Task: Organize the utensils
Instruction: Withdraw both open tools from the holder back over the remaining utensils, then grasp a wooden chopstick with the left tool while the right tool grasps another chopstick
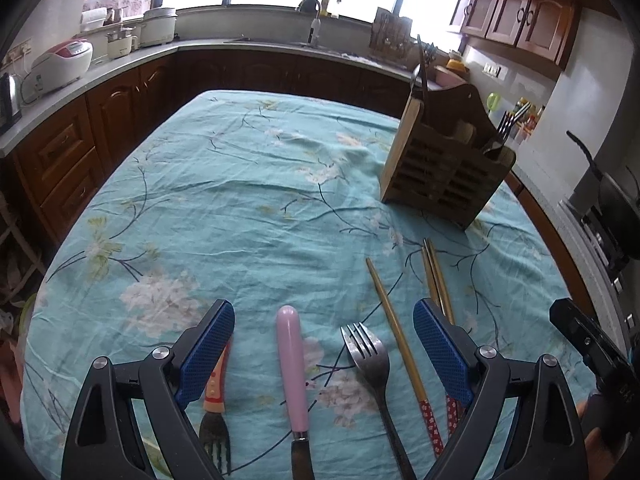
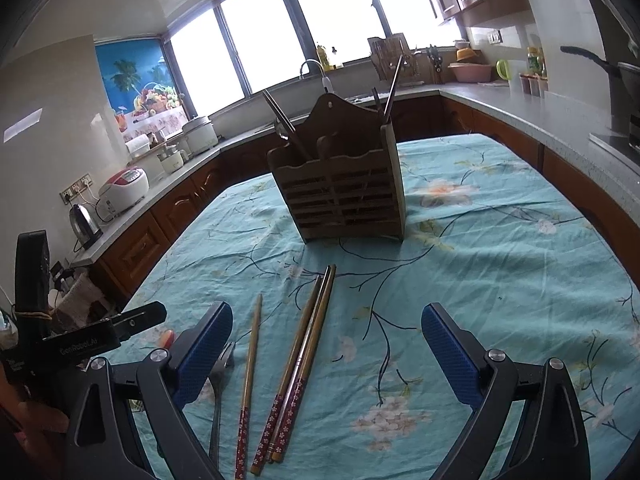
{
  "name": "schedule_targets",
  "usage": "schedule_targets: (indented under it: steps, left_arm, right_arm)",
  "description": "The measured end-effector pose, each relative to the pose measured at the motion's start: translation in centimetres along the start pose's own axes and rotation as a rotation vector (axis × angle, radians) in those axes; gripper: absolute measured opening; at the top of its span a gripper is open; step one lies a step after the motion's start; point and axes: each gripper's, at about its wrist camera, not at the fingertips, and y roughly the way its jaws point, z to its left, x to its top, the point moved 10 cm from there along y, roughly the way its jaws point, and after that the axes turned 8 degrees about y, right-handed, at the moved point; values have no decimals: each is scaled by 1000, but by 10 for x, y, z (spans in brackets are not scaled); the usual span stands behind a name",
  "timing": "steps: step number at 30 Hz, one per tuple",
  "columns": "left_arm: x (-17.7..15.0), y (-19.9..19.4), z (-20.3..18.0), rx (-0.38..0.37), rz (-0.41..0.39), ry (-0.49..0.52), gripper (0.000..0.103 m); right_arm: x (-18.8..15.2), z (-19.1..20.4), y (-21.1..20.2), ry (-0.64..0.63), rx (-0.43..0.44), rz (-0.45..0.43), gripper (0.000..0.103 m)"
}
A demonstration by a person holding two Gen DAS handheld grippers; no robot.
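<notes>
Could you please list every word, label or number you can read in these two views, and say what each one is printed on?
"GenRobot.AI": white print on the black body of the left tongs, seen from the right wrist view.

White characters on the black body of the right tongs, seen from the left wrist view: too blurred to read.

Rice cooker panel: too small to read.

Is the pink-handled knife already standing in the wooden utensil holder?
No, the pink-handled knife lies flat on the tablecloth, apart from the wooden utensil holder.
</notes>
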Motion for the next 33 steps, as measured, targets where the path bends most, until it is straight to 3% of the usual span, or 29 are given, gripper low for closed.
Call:
schedule_targets:
  steps: [8,14,17,19,21,26,29,33]
  left_arm:
    - [7,31,-6,-8,76,8,91]
    - [14,55,-10,-28,111,7,90]
    - [16,68,-15,-27,130,24,88]
    - [18,78,-19,-36,147,42,82]
    - [19,88,-23,-39,167,62,78]
    - [25,107,-32,-50,189,93,71]
    - [26,117,-35,-57,203,103,66]
    - [23,133,-34,-48,234,113,49]
  right_arm:
    - [-6,-9,22,29,-22,72,96]
    - [-3,-15,45,46,-21,125,79]
    - [-3,-19,63,55,-30,165,65]
    - [-3,-22,76,77,-24,195,50]
    - [-4,-23,88,96,-15,222,43]
    - [3,-18,112,101,5,252,37]
    - [7,-14,127,92,8,272,25]
    - [3,-12,147,62,-2,317,18]
